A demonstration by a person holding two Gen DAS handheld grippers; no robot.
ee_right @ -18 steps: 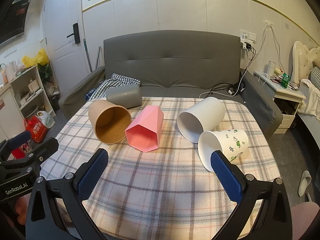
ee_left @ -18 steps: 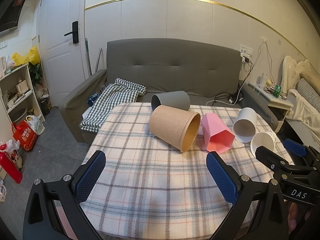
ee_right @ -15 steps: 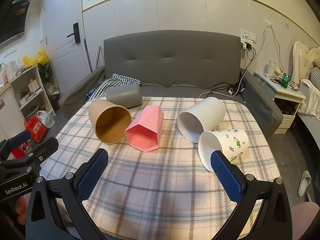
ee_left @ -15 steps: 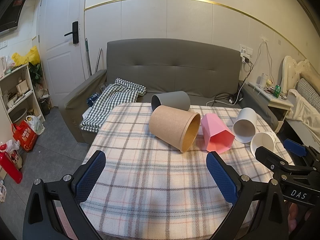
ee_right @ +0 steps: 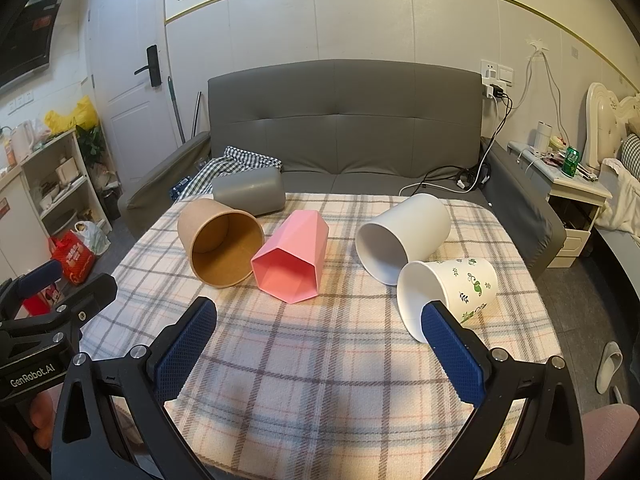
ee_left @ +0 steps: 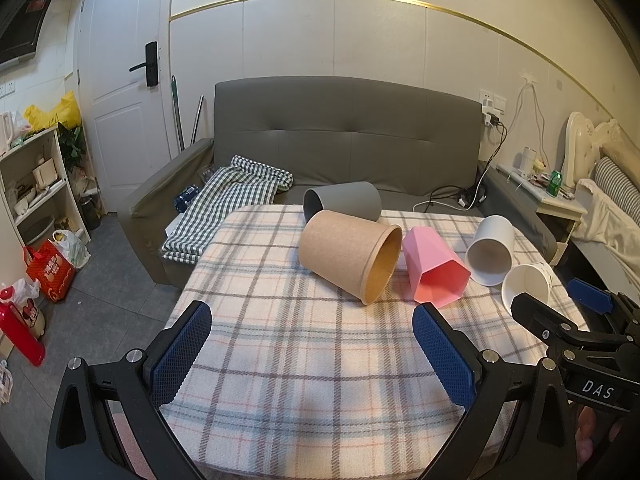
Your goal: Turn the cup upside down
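Observation:
Several cups lie on their sides on a plaid-covered table [ee_right: 320, 360]: a grey cup [ee_right: 248, 196], a brown paper cup [ee_right: 220, 248], a pink faceted cup [ee_right: 292, 264], a plain white cup [ee_right: 400, 236] and a white cup with green leaf print [ee_right: 452, 292]. The same cups show in the left wrist view, brown [ee_left: 348, 260], pink [ee_left: 432, 268], grey [ee_left: 344, 200], white [ee_left: 490, 256]. My left gripper [ee_left: 312, 354] is open and empty over the near table. My right gripper [ee_right: 320, 354] is open and empty, its right finger in front of the printed cup.
A grey sofa [ee_right: 352, 128] with a checked cloth [ee_left: 232, 196] stands behind the table. A shelf [ee_left: 36, 184] and bags sit on the floor at left. A nightstand [ee_right: 576, 196] and bed are at right. The other gripper shows at each view's edge.

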